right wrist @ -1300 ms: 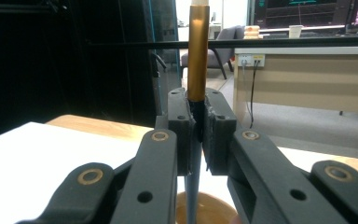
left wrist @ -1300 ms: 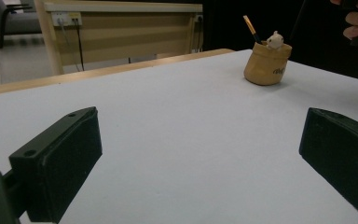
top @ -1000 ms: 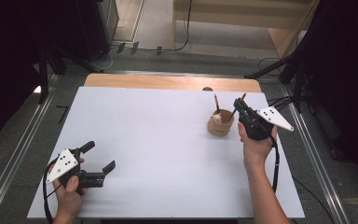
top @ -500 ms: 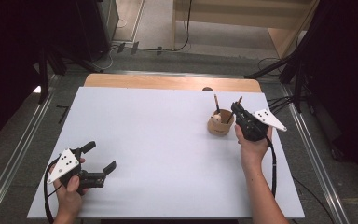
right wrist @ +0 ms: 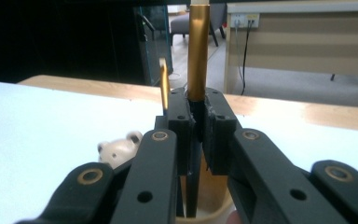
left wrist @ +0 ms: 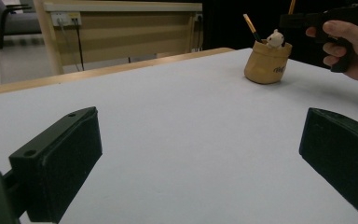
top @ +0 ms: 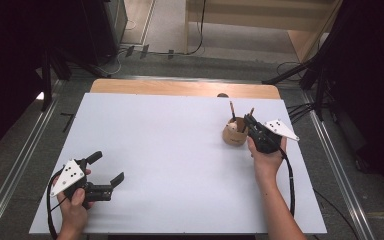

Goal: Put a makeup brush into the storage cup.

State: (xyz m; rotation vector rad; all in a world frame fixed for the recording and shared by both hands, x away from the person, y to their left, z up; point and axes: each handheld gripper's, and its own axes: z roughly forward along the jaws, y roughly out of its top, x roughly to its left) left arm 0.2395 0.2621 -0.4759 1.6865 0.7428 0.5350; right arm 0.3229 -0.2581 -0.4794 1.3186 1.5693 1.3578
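The right gripper (right wrist: 196,116) clamps an upright gold pen (right wrist: 198,46) over the tan cup (top: 234,135) just below its jaws, while the left gripper (top: 105,170) rests wide open and empty, well apart from the cup.

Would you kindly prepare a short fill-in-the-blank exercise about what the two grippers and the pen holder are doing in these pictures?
1. The right gripper is shut on a ____ pen.
2. The left gripper rests near the table's front edge with its jaws ____.
3. A small white ____ figure peeks from the tan pen holder.
4. The pen holder stands on the ____ table.

Missing words: gold; open; bear; white
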